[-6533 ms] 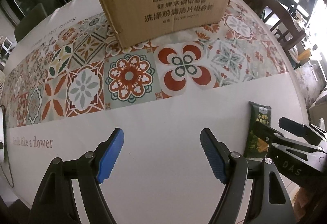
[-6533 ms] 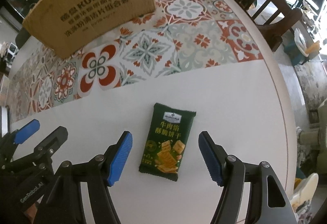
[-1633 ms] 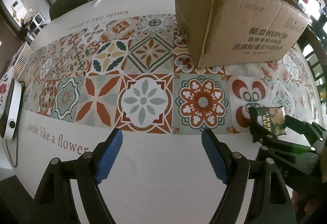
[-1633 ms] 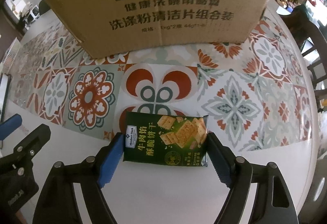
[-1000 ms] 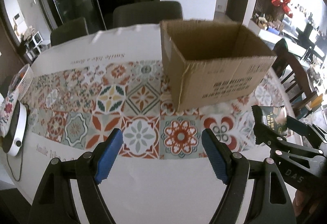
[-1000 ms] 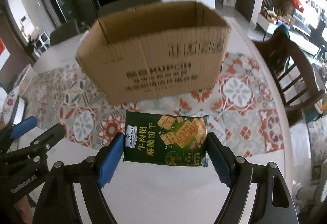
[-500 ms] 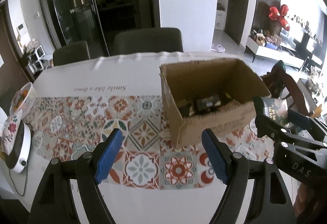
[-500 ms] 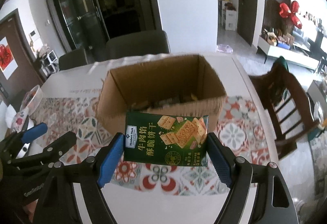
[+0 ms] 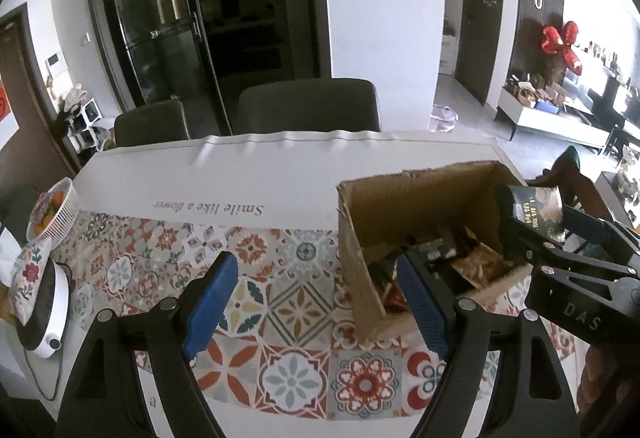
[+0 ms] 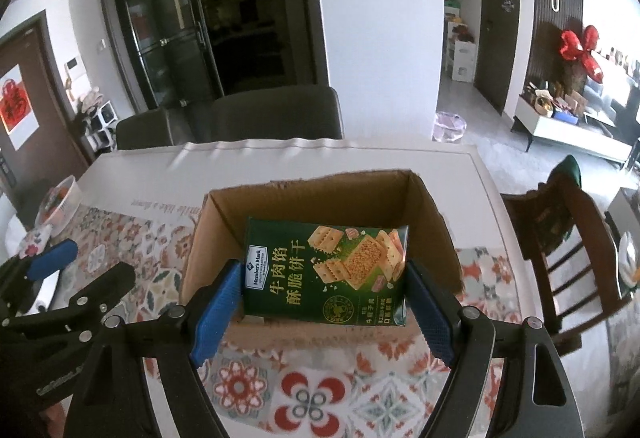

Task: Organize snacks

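Right gripper [image 10: 320,302] clamped on one green cracker packet [image 10: 326,272], held above the open cardboard box [image 10: 434,226].

Blue pads [image 10: 218,300] pinch the packet's two short ends, face toward the camera; packet hangs between them over the box mouth, just ahead and below. Judged light and thin, film slippery, crackers inside brittle: grip by the ends, gently, no squeezing the middle. Left gripper [image 9: 316,306] off to the left, jaws wide apart, holding nothing, above the patterned tablecloth [image 9: 288,374]. Count: one packet in hand, one box, several packets already inside, number unclear. Beyond: one white basket [image 9: 56,214], two dark chairs.
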The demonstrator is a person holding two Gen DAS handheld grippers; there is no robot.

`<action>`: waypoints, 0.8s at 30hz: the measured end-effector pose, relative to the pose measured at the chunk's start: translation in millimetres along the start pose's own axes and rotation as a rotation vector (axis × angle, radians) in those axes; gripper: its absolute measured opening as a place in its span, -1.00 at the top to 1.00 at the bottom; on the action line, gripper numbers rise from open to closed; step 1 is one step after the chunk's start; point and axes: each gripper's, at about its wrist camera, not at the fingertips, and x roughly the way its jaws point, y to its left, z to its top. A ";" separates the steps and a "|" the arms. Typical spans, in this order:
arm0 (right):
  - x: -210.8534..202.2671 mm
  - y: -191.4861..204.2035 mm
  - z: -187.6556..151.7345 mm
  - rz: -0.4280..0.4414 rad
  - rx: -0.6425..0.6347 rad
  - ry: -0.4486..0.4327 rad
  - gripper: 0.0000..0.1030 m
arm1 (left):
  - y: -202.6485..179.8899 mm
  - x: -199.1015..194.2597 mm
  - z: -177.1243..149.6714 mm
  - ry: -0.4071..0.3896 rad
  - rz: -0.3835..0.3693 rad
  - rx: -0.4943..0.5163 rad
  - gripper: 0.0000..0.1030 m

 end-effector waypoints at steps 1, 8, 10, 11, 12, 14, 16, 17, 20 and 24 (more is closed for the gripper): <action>2.9 0.6 2.2 0.000 -0.001 0.002 -0.59 | 1.9 2.9 2.6 -0.001 0.003 -0.005 -0.62; 19.5 3.9 11.9 0.001 -0.006 0.018 -0.81 | 10.9 14.1 5.3 0.007 0.015 -0.027 -0.65; 18.5 5.7 9.8 0.000 -0.016 0.019 -0.81 | 11.7 13.1 3.5 0.007 0.007 -0.025 -0.66; 16.5 6.3 8.1 -0.003 -0.022 0.019 -0.81 | 12.1 10.7 1.5 0.005 0.002 -0.021 -0.69; 13.0 7.0 5.6 -0.008 -0.024 0.015 -0.81 | 11.9 7.9 -0.6 0.001 -0.001 -0.017 -0.70; 3.4 8.1 0.4 -0.020 -0.023 0.000 -0.81 | 10.4 1.4 -4.6 -0.007 -0.008 -0.008 -0.73; -7.7 7.4 -6.3 -0.041 -0.017 -0.015 -0.81 | 8.7 -7.9 -11.0 -0.019 -0.023 0.006 -0.76; -17.6 5.3 -12.6 -0.052 -0.006 -0.027 -0.81 | 7.5 -14.4 -16.0 -0.027 -0.032 0.013 -0.79; -41.4 1.9 -27.8 -0.080 0.018 -0.056 -0.81 | 3.0 -32.3 -29.8 -0.055 -0.055 0.029 -0.83; -75.0 0.5 -52.9 -0.124 0.034 -0.094 -0.81 | -1.5 -59.6 -52.9 -0.096 -0.063 0.041 -0.85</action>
